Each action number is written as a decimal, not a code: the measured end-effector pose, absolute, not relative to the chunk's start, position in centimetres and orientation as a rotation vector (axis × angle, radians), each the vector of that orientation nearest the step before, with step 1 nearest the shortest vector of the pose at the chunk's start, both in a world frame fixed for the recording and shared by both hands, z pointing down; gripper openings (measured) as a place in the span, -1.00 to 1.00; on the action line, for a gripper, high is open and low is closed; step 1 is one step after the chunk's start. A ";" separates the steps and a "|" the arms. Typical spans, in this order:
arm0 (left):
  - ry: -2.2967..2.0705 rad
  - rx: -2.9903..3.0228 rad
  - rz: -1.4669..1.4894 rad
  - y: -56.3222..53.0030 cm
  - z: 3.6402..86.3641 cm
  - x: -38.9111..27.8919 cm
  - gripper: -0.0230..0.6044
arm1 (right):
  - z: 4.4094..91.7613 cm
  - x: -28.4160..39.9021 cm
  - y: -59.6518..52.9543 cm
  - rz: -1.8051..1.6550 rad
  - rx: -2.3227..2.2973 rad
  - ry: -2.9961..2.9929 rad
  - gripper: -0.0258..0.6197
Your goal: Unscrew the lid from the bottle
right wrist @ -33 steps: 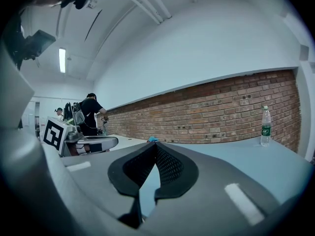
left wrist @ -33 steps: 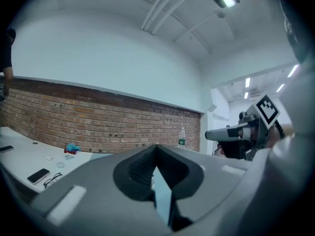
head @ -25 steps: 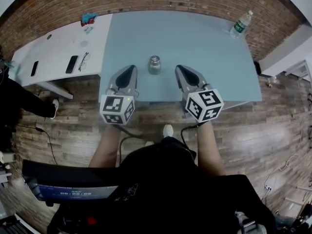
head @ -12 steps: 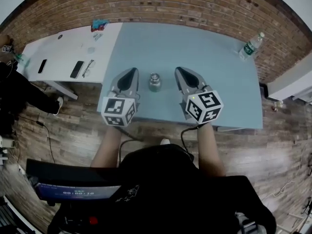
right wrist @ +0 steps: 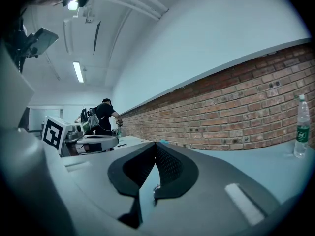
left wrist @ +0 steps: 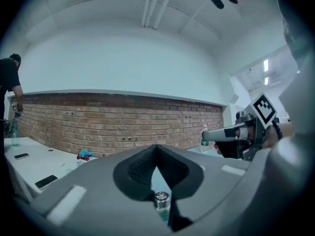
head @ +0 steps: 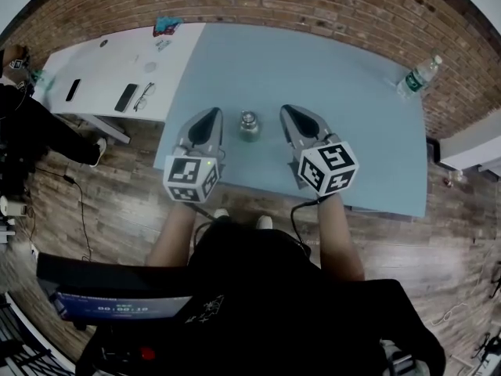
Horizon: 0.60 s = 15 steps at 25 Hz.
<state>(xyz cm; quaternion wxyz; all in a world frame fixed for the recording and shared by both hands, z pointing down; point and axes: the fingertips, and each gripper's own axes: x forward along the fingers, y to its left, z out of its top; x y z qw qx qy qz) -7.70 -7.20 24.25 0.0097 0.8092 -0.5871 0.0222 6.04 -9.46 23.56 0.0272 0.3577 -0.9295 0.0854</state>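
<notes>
A small clear bottle with a silver metal lid (head: pixel 250 124) stands upright near the front edge of the blue-grey table (head: pixel 329 84). My left gripper (head: pixel 210 116) hangs just left of it and my right gripper (head: pixel 288 113) just right of it; both are shut, hold nothing and stand apart from the bottle. In the left gripper view the bottle's lid (left wrist: pixel 161 199) shows through the notch below the shut tips of the left gripper (left wrist: pixel 157 148). In the right gripper view only a sliver of the bottle (right wrist: pixel 156 189) peeks past the right gripper (right wrist: pixel 156 146).
A plastic water bottle (head: pixel 416 77) stands at the table's far right corner. A white table (head: pixel 109 69) to the left carries phones, glasses and a blue cloth (head: pixel 166 25). A person (head: pixel 19 124) stands at the far left. A brick wall runs behind both tables.
The bottle and table have slid lower and nearer in the head view as I came closer. Both grippers stay shut, flanking the bottle.
</notes>
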 end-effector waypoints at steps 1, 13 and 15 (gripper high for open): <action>-1.832 2.527 0.069 -7.3 24.3 -7.7 -0.93 | 23.6 6.0 -9.5 0.260 1.102 -2.869 -0.92; -1.601 2.623 0.025 -8.4 26.3 -7.6 -0.93 | 25.0 5.2 -9.9 0.295 1.218 -2.796 -0.92; -1.586 2.632 0.039 -8.7 26.5 -8.2 -0.93 | 25.3 4.8 -10.0 0.304 1.244 -2.782 -0.92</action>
